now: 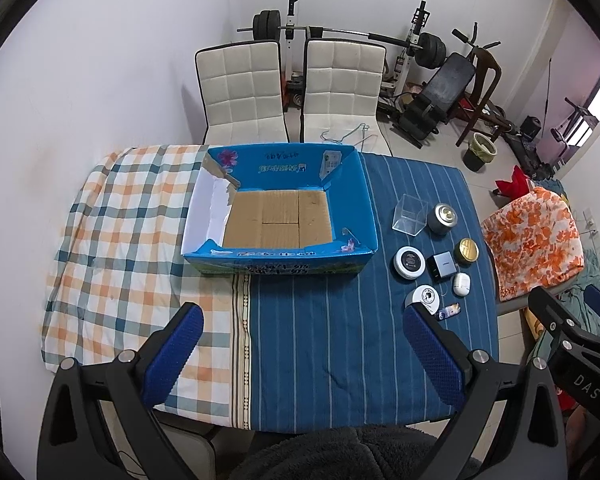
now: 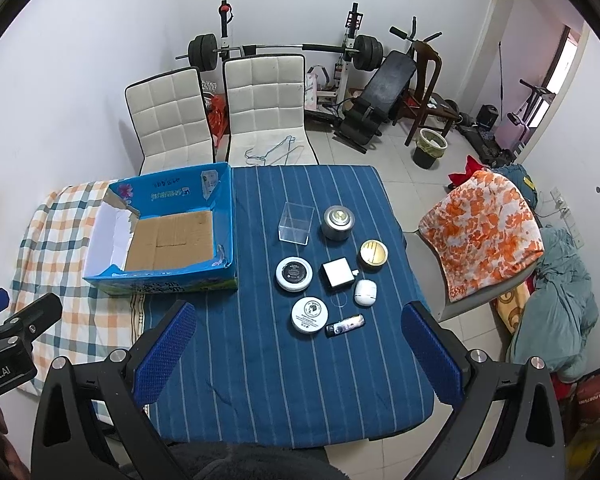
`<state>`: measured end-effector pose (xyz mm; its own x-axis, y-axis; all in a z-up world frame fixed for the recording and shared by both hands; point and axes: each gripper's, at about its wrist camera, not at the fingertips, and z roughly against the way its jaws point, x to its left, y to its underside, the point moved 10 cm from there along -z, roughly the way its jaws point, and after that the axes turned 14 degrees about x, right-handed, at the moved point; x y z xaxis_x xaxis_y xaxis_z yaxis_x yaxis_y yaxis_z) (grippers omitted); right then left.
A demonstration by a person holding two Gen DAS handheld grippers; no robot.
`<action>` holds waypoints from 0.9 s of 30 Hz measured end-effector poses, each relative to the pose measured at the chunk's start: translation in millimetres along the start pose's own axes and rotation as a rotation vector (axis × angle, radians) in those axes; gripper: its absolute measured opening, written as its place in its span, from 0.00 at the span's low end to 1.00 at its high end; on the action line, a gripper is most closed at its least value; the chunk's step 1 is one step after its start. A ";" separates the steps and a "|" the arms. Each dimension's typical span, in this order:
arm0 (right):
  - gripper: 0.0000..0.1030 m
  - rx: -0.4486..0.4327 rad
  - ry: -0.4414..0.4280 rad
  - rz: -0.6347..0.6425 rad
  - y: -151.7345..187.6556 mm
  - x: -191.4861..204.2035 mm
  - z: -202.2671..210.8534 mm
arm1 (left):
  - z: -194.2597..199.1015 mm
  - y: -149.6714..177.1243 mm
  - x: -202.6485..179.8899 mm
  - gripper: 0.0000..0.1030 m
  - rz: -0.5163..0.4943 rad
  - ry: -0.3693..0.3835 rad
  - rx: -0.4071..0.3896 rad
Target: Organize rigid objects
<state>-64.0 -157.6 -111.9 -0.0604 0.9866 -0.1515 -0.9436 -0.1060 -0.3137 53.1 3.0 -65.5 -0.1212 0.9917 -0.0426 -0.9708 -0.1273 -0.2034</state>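
Note:
An empty blue cardboard box (image 1: 364, 216) (image 2: 225, 216) stands open on the table. To its right on the blue striped cloth lie several small items: a clear plastic cube (image 2: 296, 222), a silver tin (image 2: 338, 222), a gold-lid jar (image 2: 373, 255), a black-and-white round tin (image 2: 294, 274), a white square box (image 2: 338, 273), a white case (image 2: 365, 292), a white round tin (image 2: 310, 314) and a small tube (image 2: 346, 326). My left gripper (image 1: 302, 348) is open and empty above the near table edge. My right gripper (image 2: 300, 348) is open and empty, just short of the items.
A checked orange-and-white cloth (image 1: 132, 240) covers the table's left part. Two white chairs (image 1: 292, 88) stand behind the table. A chair with an orange flowered cover (image 2: 484, 232) stands at the right. Gym equipment (image 2: 372, 92) lines the back wall.

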 end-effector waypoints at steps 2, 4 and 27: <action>1.00 0.000 -0.003 0.000 -0.5 0.0 0.5 | 0.3 0.7 -0.2 0.99 0.000 0.000 -0.002; 1.00 -0.001 -0.003 0.003 -0.2 0.3 0.4 | 0.3 1.2 -0.3 0.99 -0.001 0.001 -0.003; 1.00 -0.046 -0.006 0.008 -10.7 3.4 10.1 | 1.5 0.8 -0.3 0.99 -0.002 0.001 -0.011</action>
<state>-57.4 -151.9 -99.6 -0.0700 0.9864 -0.1486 -0.9273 -0.1192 -0.3548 52.1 2.6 -64.2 -0.1189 0.9920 -0.0432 -0.9687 -0.1254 -0.2141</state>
